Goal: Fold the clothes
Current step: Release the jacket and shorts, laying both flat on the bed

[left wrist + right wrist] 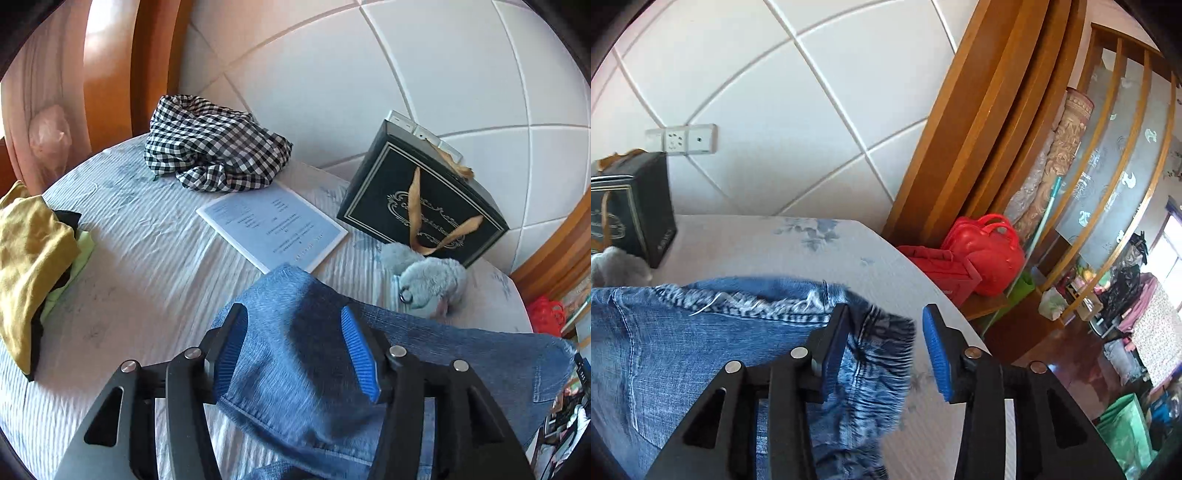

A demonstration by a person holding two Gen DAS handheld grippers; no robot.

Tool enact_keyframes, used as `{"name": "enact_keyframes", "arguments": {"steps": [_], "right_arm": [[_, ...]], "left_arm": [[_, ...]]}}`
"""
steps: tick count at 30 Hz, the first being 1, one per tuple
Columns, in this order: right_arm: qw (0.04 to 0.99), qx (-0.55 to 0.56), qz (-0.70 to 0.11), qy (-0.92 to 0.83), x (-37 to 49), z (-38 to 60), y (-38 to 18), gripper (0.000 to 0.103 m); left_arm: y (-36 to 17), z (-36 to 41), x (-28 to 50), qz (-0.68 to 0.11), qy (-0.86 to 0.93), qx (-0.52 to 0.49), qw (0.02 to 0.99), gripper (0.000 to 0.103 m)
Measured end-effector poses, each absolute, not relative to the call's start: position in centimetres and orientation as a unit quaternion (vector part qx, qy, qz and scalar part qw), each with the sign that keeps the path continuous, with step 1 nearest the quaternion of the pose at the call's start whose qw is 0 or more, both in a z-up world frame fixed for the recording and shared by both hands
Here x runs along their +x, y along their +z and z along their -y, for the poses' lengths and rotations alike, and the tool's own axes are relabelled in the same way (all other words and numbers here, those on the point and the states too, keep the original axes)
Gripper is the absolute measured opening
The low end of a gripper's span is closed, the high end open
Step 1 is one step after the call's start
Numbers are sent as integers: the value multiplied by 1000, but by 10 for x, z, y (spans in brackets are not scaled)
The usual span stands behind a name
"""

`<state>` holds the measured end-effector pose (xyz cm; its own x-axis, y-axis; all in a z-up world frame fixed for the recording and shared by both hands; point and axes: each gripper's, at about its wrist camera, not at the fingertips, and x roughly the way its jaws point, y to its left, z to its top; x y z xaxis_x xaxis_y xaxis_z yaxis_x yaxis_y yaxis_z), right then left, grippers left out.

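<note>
A blue denim garment [295, 369] lies on the striped bed sheet [140, 258]. My left gripper [293, 314] hovers over its folded end, open, with the blue pads [231, 354] spread wide on either side of the cloth. In the right wrist view the denim [683, 350] shows a frayed hem [882, 354] that looks blurred. That hem lies between the fingers of my right gripper [886, 310], which is open and not clamped on it.
A black-and-white checked garment [214, 147] lies bunched at the back. A yellow, black and green clothes pile [29, 251] sits left. A booklet [273, 225], black gift bag [424, 199] and grey plush toy [432, 280] lie behind the denim. A red bag [986, 251] stands past the bed's right edge.
</note>
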<state>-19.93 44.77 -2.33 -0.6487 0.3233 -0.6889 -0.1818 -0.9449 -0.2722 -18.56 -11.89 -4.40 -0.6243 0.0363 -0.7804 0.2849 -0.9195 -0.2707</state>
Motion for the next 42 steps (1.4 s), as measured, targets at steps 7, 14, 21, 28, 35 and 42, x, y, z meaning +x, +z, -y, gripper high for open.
{"name": "enact_keyframes", "arguments": {"steps": [7, 14, 21, 28, 35, 42], "right_arm": [[142, -408, 68, 899, -231, -464, -34, 66], [127, -488, 34, 863, -130, -472, -93, 78], [125, -510, -1, 851, -55, -478, -105, 90], [126, -512, -63, 848, -43, -497, -112, 90], [126, -515, -90, 843, -73, -506, -127, 80], [127, -528, -36, 839, -101, -484, -140, 12]], "left_arm": [[-81, 126, -150, -148, -860, 484, 69, 55], [-129, 102, -93, -112, -833, 542, 11, 55], [-142, 67, -64, -53, -832, 551, -24, 55], [-153, 55, -63, -29, -832, 554, -9, 55], [-150, 51, -59, -45, -834, 549, 11, 6], [-112, 74, -48, -73, -853, 514, 60, 5]]}}
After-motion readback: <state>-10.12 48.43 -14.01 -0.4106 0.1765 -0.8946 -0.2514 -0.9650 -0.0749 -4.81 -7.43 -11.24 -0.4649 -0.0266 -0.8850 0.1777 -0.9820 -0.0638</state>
